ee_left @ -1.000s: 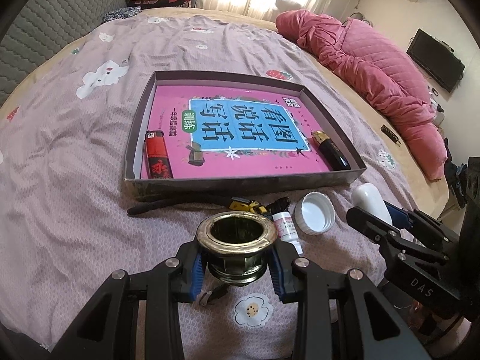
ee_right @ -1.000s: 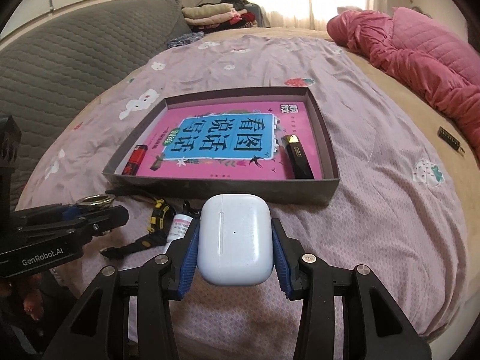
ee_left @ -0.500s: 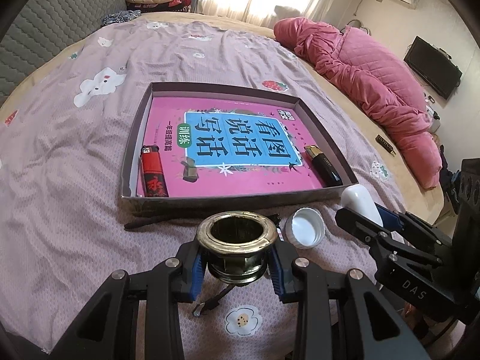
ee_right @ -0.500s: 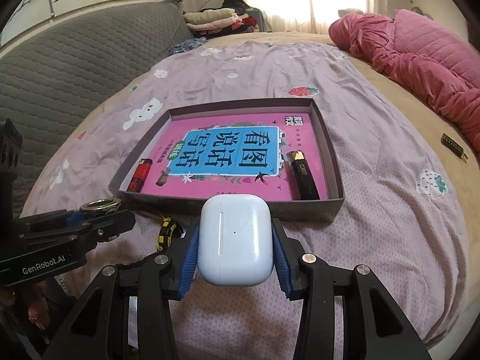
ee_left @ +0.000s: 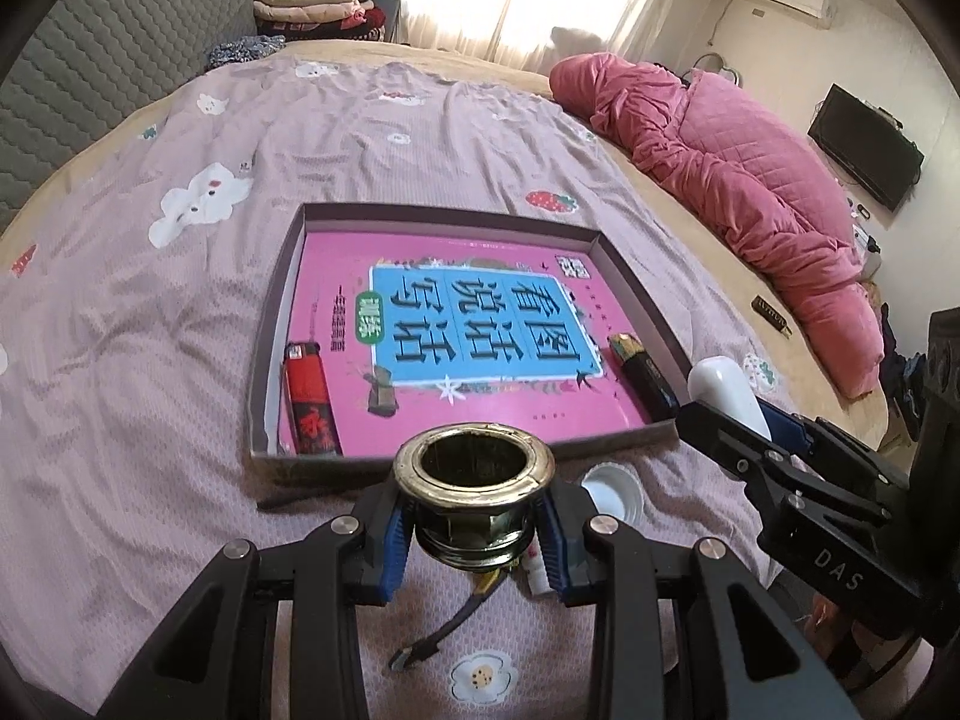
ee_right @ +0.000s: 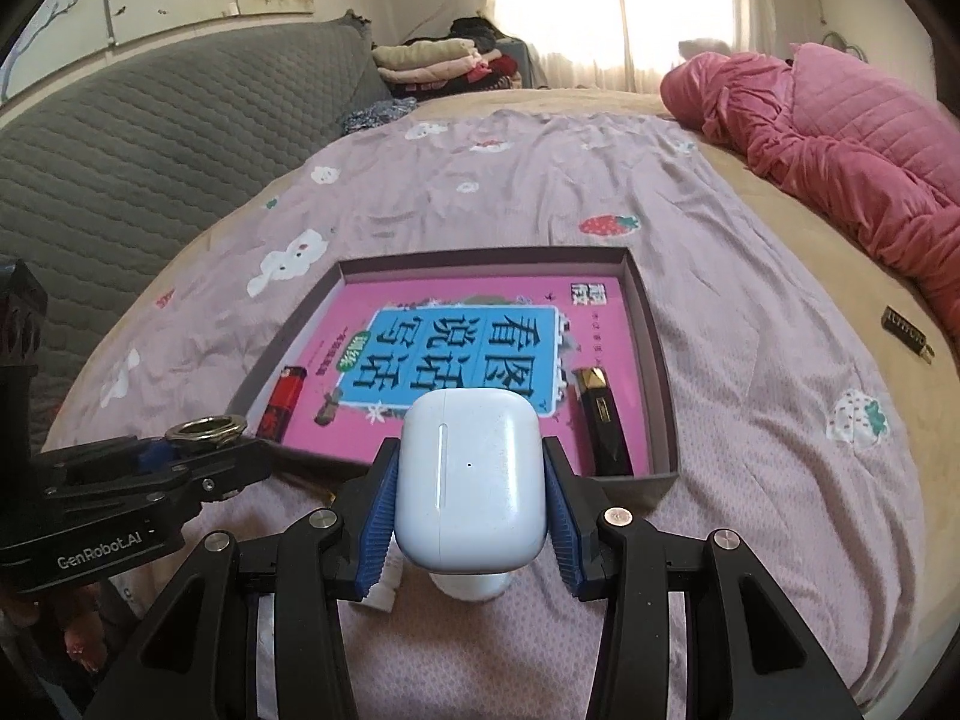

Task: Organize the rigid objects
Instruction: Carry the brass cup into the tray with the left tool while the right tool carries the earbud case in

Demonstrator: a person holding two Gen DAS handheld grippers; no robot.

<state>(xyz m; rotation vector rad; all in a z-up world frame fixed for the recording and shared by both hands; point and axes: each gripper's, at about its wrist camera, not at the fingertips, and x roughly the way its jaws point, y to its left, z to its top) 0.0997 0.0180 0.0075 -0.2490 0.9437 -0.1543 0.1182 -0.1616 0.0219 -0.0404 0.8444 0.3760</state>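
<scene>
My left gripper (ee_left: 474, 525) is shut on a brass threaded fitting (ee_left: 474, 492), held above the bed just in front of a shallow dark tray (ee_left: 282, 324). My right gripper (ee_right: 471, 504) is shut on a white earbud case (ee_right: 474, 474), also in front of the tray (ee_right: 657, 360). The tray holds a pink book (ee_left: 468, 324), a red lighter (ee_left: 309, 399) at its near left and a black-and-gold lighter (ee_left: 642, 375) at its near right. The right gripper with the white case (ee_left: 723, 390) shows at the right of the left wrist view.
On the purple bedsheet before the tray lie a white bottle cap (ee_left: 612, 489), a small white tube (ee_left: 537, 570) and a black cable (ee_left: 444, 630). A pink quilt (ee_left: 738, 180) lies at the far right. A small dark bar (ee_right: 906, 333) lies on the tan mattress.
Both grippers have risen and moved forward toward the tray, each still holding its object. The small items on the sheet have slid under the grippers in view.
</scene>
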